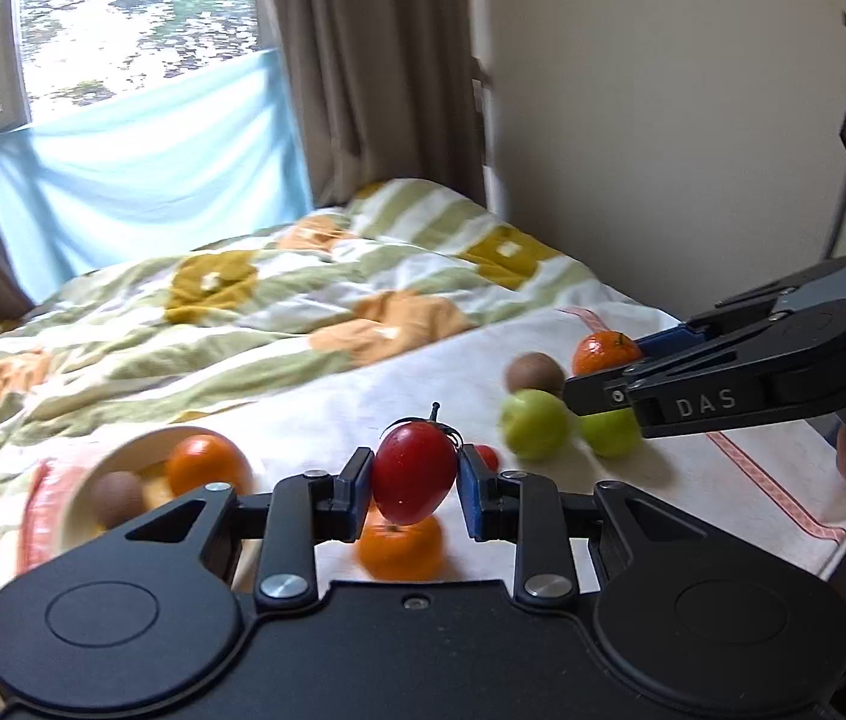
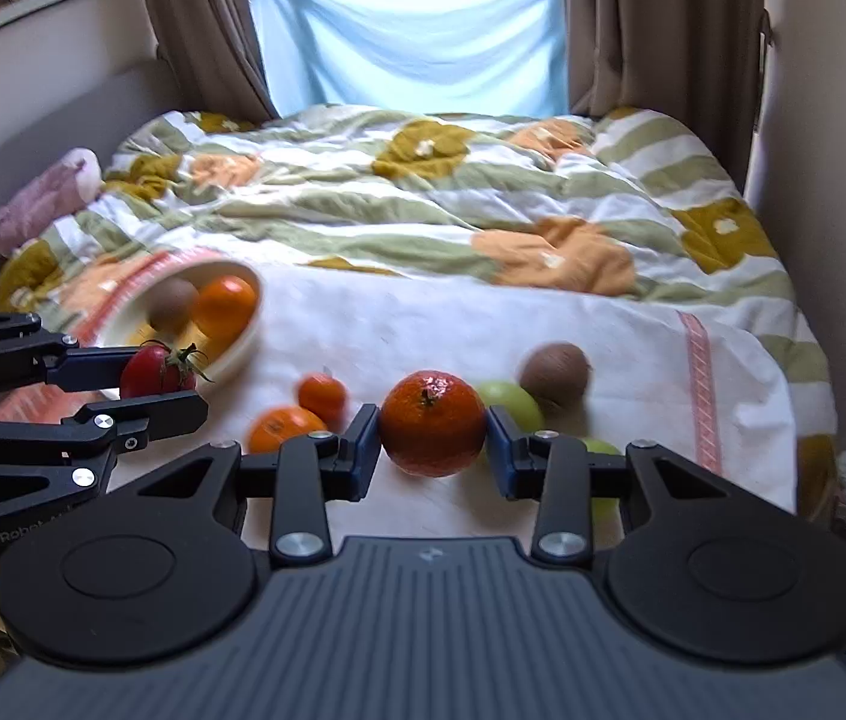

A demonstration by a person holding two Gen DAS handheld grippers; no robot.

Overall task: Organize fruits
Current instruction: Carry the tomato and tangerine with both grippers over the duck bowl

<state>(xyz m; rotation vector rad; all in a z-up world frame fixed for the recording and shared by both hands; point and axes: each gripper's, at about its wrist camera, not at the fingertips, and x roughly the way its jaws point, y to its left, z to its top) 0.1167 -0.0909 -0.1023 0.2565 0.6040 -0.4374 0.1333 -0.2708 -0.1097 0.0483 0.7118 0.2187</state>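
1. The bed, under a flowered quilt [image 2: 423, 192], fills the room up to the curtained window; its far side lies close against the wall at the right of the right wrist view.
2. A white cloth [image 2: 633, 360] with a pink woven stripe covers the near end of the bed. Its right edge drops off beside the wall, and the middle of it, between the bowl and the loose fruit, is bare.
3. The bowl [image 2: 237, 360] lies tipped on its side at the cloth's left edge, its mouth facing the fruit, with an orange [image 2: 225, 306] and a brown kiwi [image 2: 171, 303] inside.
4. The right gripper [image 2: 432, 450] is clamped on a mandarin [image 2: 432, 423], pads pressing both sides, lifted clear of the cloth.
5. The left gripper [image 1: 415, 483] is closed on a red tomato [image 1: 414, 471] with a green stalk, held above the cloth just in front of the bowl's rim.
6. Loose on the cloth: two green apples [image 1: 534, 423] side by side, a kiwi [image 1: 534, 372] just behind them, and two small oranges [image 2: 285, 426] near each other, between the bowl and the held mandarin.
7. A tiny red fruit [image 1: 488, 455] lies just beside the left gripper's right pad; what it is cannot be told.
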